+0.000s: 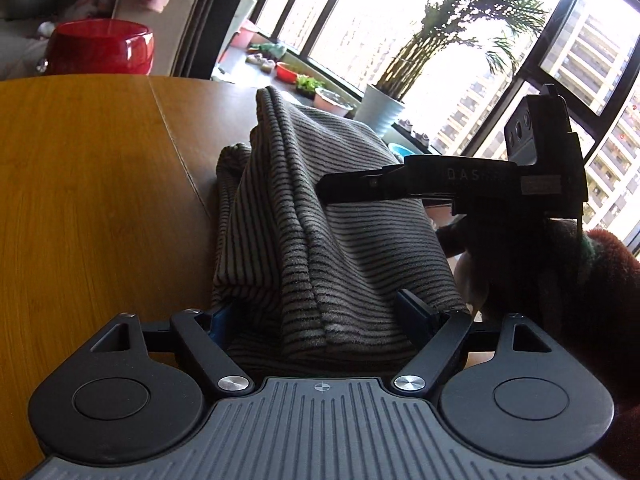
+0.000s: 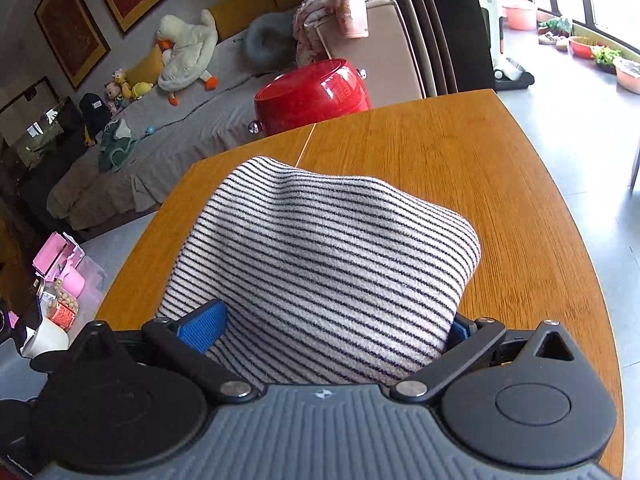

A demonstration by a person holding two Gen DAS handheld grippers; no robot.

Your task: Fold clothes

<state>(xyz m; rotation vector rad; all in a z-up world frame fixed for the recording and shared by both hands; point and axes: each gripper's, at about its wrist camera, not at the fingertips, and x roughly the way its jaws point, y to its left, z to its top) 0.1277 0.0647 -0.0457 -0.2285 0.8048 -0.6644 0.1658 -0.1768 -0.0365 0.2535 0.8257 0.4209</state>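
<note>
A: Where is the grey-and-black striped knitted garment found, and how is it held?

B: It is bunched into a thick bundle on the round wooden table, near its edge. The left gripper is seen spread wide, with the bundle filling the space between its blue-padded fingers; whether the pads actually press on the cloth cannot be told. The right gripper is likewise set wide around the cloth, and a grip there cannot be confirmed either.

A: How should the fold be handled well?

B: By judgement, the bundle should be kept level between both grippers, the layers squared against the tabletop, and the cloth set down flat before any release, so that the stacked folds are not spilled over the table edge.

A: What is shown by one view only?

B: In the left wrist view the right gripper's black body is seen from the side, reaching over the bundle, with the stacked fold edges and a bright window behind. Only in the right wrist view is the smooth top face of the garment shown, with the red glossy pot beyond the table.
</note>
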